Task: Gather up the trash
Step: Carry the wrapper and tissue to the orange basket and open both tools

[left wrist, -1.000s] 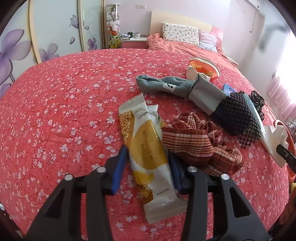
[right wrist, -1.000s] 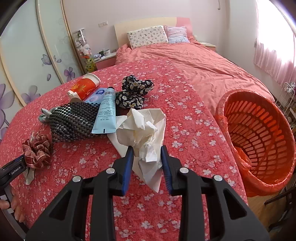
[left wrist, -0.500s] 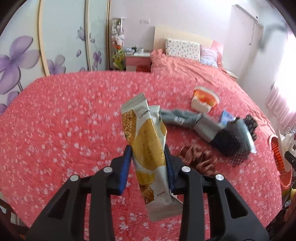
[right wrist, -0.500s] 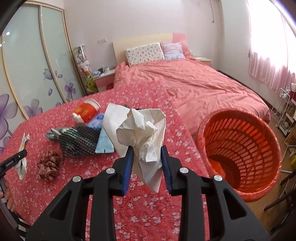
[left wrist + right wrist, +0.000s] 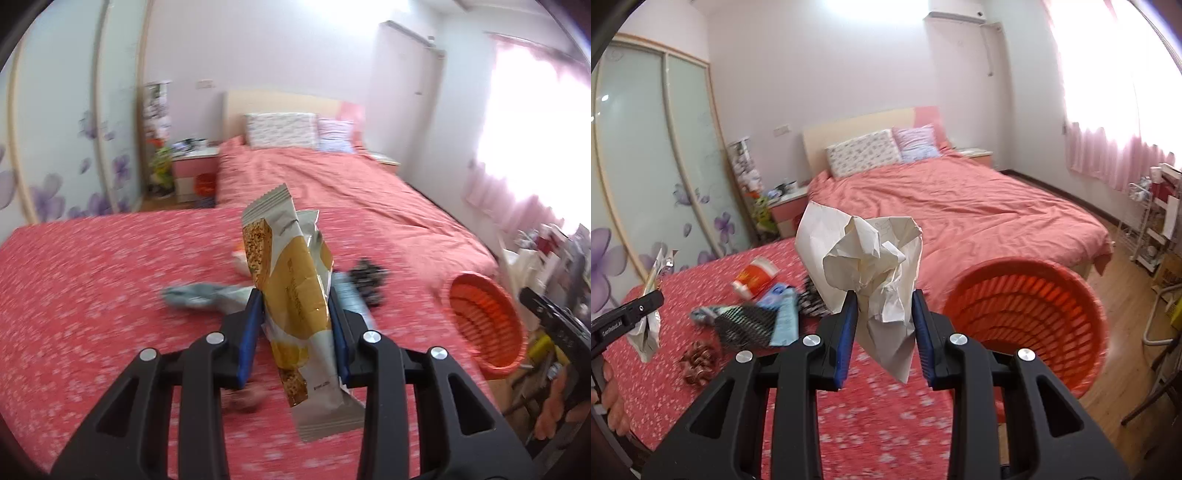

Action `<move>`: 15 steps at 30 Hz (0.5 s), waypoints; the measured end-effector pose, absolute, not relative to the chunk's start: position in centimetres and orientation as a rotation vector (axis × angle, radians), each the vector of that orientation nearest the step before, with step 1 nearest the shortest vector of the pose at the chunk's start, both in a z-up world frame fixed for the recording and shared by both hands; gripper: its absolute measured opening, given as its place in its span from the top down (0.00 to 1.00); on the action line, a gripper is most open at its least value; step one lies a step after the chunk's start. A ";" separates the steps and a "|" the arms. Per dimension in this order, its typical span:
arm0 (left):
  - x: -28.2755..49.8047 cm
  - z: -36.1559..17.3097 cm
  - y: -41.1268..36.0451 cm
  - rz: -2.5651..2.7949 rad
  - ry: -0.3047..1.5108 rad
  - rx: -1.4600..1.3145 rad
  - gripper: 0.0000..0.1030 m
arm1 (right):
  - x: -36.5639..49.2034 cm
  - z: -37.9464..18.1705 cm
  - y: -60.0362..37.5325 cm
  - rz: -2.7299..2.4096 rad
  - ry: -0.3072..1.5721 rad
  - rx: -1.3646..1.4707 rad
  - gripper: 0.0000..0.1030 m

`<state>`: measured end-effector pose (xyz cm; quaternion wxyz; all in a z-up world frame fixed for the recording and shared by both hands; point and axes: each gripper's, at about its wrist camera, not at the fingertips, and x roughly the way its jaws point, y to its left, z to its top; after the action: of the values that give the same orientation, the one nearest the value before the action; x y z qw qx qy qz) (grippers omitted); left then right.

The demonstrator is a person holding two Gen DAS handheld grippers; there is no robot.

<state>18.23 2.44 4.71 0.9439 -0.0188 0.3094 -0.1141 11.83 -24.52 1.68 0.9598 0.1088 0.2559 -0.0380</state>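
A yellow and white snack wrapper (image 5: 291, 266) hangs upright above the red flowered cover, and my left gripper (image 5: 294, 295) is shut on its middle. In the right wrist view the same wrapper (image 5: 650, 328) dangles at the far left. A crumpled white paper (image 5: 871, 258) is pinched by my right gripper (image 5: 883, 295), which is shut on it and held in the air. The orange slatted trash basket (image 5: 1027, 310) stands on the floor just right of the paper, its mouth open; its rim (image 5: 484, 317) also shows in the left wrist view.
On the cover lie a red and white noodle cup (image 5: 755, 277), a blue tube (image 5: 785, 317), a black woven pouch (image 5: 746, 326), a plaid scrunchie (image 5: 700, 360) and a grey sock (image 5: 199, 295). A made bed sits behind. A wire rack (image 5: 1152, 229) stands at the right wall.
Both grippers rose. The left closed on the wrapper and lifted it off the cover. The right carried the paper up and toward the basket, which now fills more of its view.
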 end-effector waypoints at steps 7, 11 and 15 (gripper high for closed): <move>18.7 4.8 -6.5 -0.409 0.636 -0.017 0.67 | 11.3 1.3 -29.0 -0.192 0.495 0.266 0.70; 19.3 4.2 -11.5 -0.496 0.649 -0.008 0.67 | 10.8 0.8 -31.2 -0.246 0.471 0.288 0.70; 19.9 3.4 -16.2 -0.571 0.672 0.002 0.67 | 11.0 -0.2 -33.5 -0.283 0.471 0.320 0.70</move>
<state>19.86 -16.17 3.38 0.9044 0.0011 0.3250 -0.2766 11.04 -33.52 -0.20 0.9499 0.1571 0.2317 -0.1393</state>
